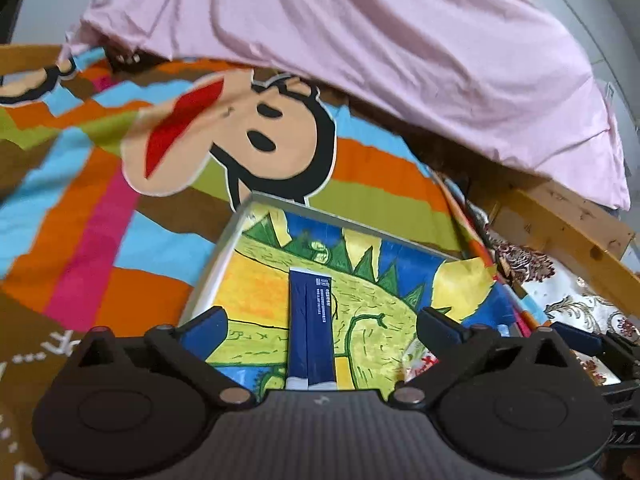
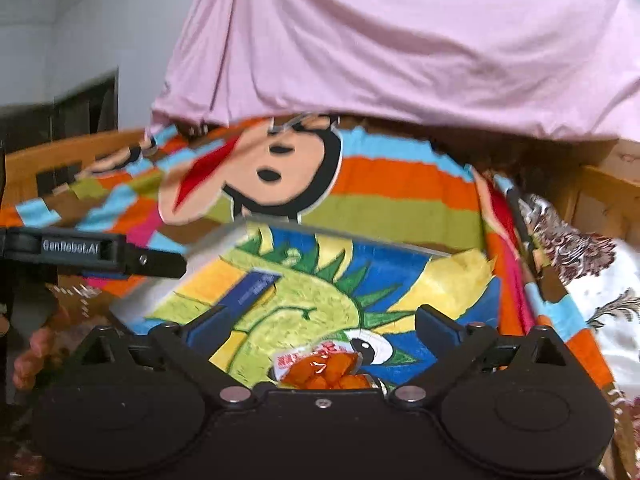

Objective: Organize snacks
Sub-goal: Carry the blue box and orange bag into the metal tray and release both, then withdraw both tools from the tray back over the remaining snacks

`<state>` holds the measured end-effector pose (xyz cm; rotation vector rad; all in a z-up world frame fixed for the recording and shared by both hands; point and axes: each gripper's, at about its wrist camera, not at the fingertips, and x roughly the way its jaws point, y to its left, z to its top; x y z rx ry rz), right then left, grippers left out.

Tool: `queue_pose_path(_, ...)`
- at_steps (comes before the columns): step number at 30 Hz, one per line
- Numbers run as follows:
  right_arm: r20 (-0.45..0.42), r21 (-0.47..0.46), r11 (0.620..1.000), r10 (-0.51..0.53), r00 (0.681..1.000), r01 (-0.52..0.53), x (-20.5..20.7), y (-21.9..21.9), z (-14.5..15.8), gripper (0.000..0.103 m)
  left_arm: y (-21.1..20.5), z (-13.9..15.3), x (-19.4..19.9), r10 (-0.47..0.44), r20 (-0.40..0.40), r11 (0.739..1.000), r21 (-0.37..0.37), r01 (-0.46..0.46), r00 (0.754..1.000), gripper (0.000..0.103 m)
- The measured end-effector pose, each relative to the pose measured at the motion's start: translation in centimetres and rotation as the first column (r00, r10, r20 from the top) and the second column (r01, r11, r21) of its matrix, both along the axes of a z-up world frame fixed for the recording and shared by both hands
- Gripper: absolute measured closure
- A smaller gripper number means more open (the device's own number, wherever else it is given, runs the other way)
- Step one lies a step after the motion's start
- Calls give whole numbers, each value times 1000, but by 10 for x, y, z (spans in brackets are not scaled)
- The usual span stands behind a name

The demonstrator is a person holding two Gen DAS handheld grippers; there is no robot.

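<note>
Hovering wide open and empty, both claws — left gripper [image 1: 318, 326] lines up with blue packet [image 1: 311, 330], orange snack [image 2: 320, 372] under right gripper [image 2: 320, 326].

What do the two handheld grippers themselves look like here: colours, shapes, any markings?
Both match: the left gripper and right gripper have black bodies with round disc housings, silver pivot bolts and dark blue finger pads. In the right wrist view, the left gripper's side carries white "GenRobot.AI" lettering.
</note>
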<state>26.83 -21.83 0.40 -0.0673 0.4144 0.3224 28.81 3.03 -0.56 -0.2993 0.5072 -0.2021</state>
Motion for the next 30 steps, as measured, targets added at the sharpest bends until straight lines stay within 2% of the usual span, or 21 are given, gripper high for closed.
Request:
queue_pose_path(4, 35, 33, 999, 0, 999, -2, -26, -10, 14, 1, 3, 10, -29, 18, 31, 1000, 13, -18, 999, 1)
queue_pose_path(14, 94, 78, 997, -11, 995, 4, -92, -34, 33, 1, 4, 33, -101, 33, 117, 998, 44, -38, 993, 1)
queue_pose_path(21, 93, 75, 997, 15, 996, -22, -134, -37, 32, 1, -9, 35, -145, -14, 122, 995, 101, 1, 992, 0)
queue_pose_path(30, 47, 58, 996, 60, 997, -63, -183, -43, 25, 1, -30, 23, -191, -96, 84, 982, 170, 81, 992, 0)
